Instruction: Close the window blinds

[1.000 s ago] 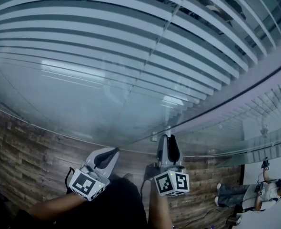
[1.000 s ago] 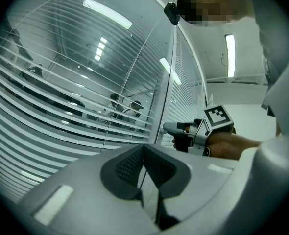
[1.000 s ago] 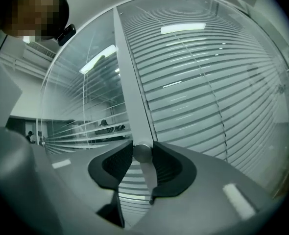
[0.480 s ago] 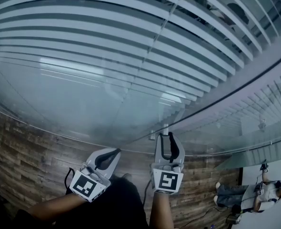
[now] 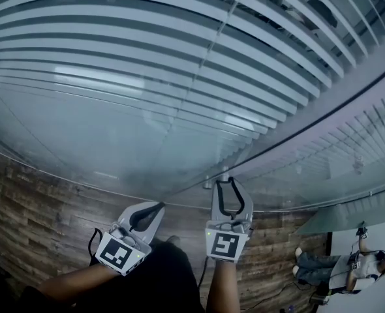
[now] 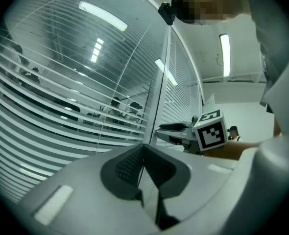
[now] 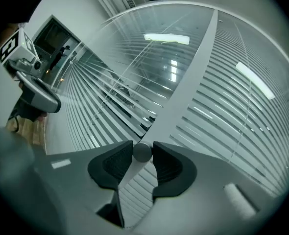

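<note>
Seemingly smooth round knob (image 7: pixel 142 152) clamped in right tongs (image 7: pixel 142 150).

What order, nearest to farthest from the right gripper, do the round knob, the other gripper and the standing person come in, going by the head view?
From the right gripper:
1. Knob: clamped in it, on the window frame.
2. Left gripper: just beside it, to the left.
3. Person: far off and small, at the lower right.
</note>
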Available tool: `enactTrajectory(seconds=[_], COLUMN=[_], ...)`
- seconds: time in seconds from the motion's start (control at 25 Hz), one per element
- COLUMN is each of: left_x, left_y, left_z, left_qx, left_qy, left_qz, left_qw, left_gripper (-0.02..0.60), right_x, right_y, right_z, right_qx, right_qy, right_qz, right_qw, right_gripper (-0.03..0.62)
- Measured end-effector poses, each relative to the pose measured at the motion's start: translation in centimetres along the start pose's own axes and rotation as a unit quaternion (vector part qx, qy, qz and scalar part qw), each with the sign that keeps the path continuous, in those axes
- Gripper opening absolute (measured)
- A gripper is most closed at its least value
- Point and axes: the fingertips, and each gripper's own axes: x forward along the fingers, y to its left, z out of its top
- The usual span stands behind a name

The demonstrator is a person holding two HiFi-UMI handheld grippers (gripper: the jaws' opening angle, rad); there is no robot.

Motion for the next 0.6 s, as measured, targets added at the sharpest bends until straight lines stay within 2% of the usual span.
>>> enactTrajectory(seconds=[0.08, 0.12, 0.16, 0.24, 0.32, 0.36, 0.44, 0.6], left_x=[-0.1, -0.2, -0.2, -0.2, -0.3, -0.3, -0.4, -0.7], left_y=[0.1, 0.1, 0.2, 0.2, 0.3, 0.3, 0.3, 0.6], left_z=[-0.3, -0.3, -0.2, 0.0, 0.0, 0.0, 0.0, -0.2], left_qx=[-0.001, -0.002, -0.002, -0.004, -0.006, -0.007, -0.008, -0.013], left_qy=[0.002, 0.003, 0.002, 0.001, 0.001, 0.002, 0.004, 0.006], left_qz=[0.001, 0.002, 0.002, 0.003, 0.004, 0.004, 0.005, 0.009], left_qw=[1.0, 1.0, 1.0, 1.0, 1.0, 1.0, 1.0, 0.9999], left_gripper=[0.0, 0.0, 0.0, 0.0, 0.0, 0.0, 0.0, 0.0], right_x=[-0.1, -0.3, -0.5, -0.8, -0.7, -0.6, -0.5, -0.5], right_y=[-0.2, -0.5, -0.9, -1.4, -1.3, -1.2, -1.1, -1.3], right_z=[0.0, 0.1, 0.0, -0.7, -1.2, -1.3, -1.3, -1.4], right_qx=[0.054, 0.111, 0.182, 0.326, 0.416, 0.438, 0.456, 0.457], right_qy=[-0.012, -0.022, -0.033, -0.05, -0.057, -0.058, -0.06, -0.06], right_qz=[-0.003, -0.001, 0.003, 0.015, 0.026, 0.028, 0.024, 0.006], right_qw=[0.998, 0.994, 0.983, 0.944, 0.907, 0.897, 0.888, 0.887], right_gripper=[0.135, 0.135, 0.143, 0.165, 0.169, 0.169, 0.169, 0.154])
